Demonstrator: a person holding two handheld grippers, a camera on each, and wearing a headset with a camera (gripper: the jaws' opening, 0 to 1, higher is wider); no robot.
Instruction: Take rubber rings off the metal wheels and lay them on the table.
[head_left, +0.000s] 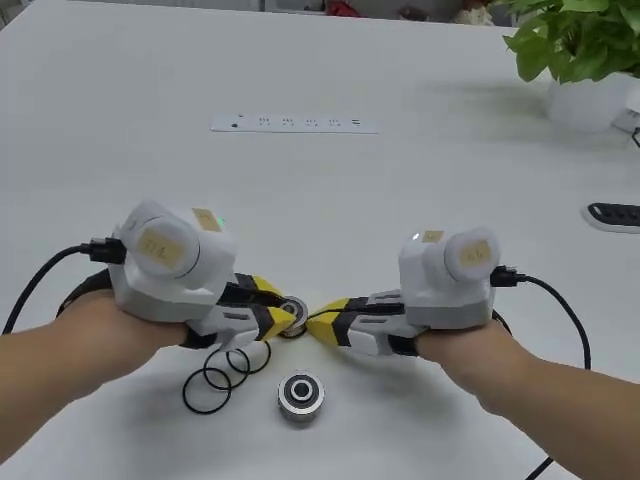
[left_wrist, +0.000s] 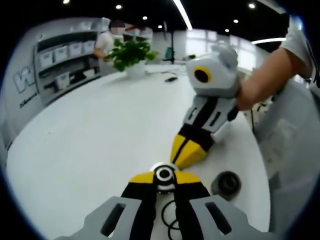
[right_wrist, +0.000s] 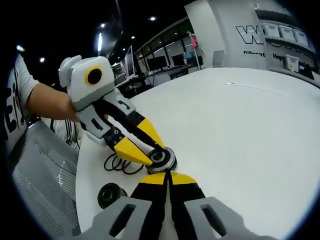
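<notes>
Head view: left gripper (head_left: 283, 318) fingers clamp small wheel (head_left: 293, 314); right gripper (head_left: 318, 326) fingers pressed together, tips at same wheel. Three loose rings (head_left: 225, 372) and second wheel (head_left: 300, 393) lie on counter (head_left: 400, 180) just below.

Open table (head_left: 150, 100) ahead; loose rings (head_left: 228, 372), spare wheel (head_left: 300, 393) nearside; power strip (head_left: 295, 124) beyond.

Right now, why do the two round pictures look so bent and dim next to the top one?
Head view: even, soft light, the white table sharp, only faint shadows by the rubber rings. Left gripper view: fisheye curves the table's edge, ceiling lamps glare, the metal wheel slightly soft. Right gripper view: same curving, dark at upper left, wheel crisper.
</notes>
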